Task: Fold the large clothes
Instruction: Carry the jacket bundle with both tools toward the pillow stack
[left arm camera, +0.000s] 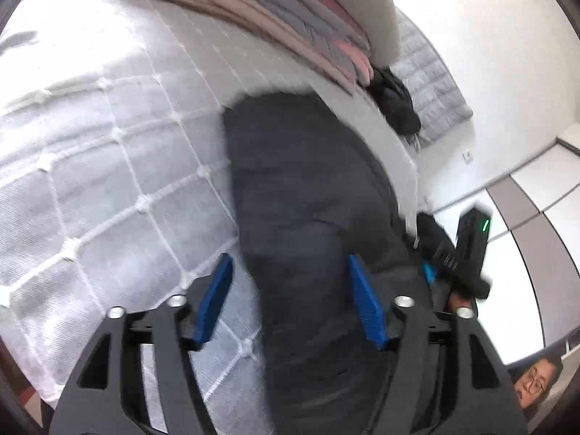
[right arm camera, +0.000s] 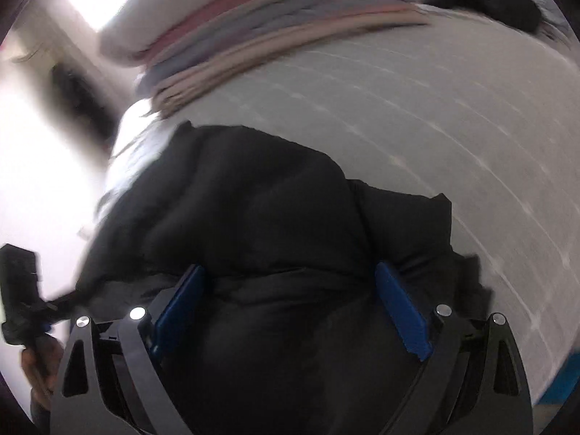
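1. Through my left wrist camera, I am looking down on a white quilted bed cover (left arm camera: 108, 152) filling the left side of the view.
2. My left gripper (left arm camera: 290, 301) is hovering with its blue fingers (left arm camera: 214, 301) spread apart and released, gripping nothing.
3. A dark padded coat (left arm camera: 308, 188) is lying on the bed, running up the middle of the view; its near end is sitting between and beneath the spread fingers, apparently clear of both pads.
4. A stack of folded clothes (left arm camera: 275, 18) is resting beyond the coat, with a second dark garment (left arm camera: 395, 105) just right of it.
5. My right gripper (right arm camera: 290, 308) is likewise standing wide and released over the coat (right arm camera: 253, 217), whose bulk is lying between and below its pads; the picture is blurred.
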Demonstrator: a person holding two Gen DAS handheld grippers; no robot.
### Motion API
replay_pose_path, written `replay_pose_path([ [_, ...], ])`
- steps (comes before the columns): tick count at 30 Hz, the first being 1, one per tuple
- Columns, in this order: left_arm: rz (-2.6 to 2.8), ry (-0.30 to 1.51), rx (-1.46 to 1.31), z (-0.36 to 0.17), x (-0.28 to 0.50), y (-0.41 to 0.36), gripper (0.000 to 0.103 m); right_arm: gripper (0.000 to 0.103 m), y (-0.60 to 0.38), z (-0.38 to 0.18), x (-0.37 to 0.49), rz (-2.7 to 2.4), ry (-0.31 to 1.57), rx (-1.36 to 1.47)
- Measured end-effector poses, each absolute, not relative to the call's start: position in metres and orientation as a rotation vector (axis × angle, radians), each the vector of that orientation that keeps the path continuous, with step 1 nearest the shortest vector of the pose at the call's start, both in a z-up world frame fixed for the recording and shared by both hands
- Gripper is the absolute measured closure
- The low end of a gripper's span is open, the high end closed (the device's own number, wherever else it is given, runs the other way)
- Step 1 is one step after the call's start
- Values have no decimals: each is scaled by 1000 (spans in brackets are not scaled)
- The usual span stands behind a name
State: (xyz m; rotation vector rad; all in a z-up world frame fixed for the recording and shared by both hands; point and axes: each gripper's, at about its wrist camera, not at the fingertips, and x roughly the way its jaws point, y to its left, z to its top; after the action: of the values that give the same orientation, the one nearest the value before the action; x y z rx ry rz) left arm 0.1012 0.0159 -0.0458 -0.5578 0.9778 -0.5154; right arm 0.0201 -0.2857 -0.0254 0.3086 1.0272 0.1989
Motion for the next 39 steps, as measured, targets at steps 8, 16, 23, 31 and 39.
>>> replay_pose_path([
  [8, -581, 809, -616, -20, 92, 21, 31, 12, -279, 29, -52, 346, 889, 341],
  [16, -608, 941, -415, -43, 94, -28, 30, 7, -286, -26, -55, 290, 1132, 363],
  [23, -504, 899, -520, -35, 95, 22, 25, 7, -345, 1, -95, 210, 1040, 490],
  [31, -527, 1120, -766, -92, 133, 38, 24, 7, -392, -70, -95, 272, 1198, 862],
  [39, -636, 1179, -835, -112, 138, 11, 20, 7, -389, -109, -67, 466, 1184, 1157],
])
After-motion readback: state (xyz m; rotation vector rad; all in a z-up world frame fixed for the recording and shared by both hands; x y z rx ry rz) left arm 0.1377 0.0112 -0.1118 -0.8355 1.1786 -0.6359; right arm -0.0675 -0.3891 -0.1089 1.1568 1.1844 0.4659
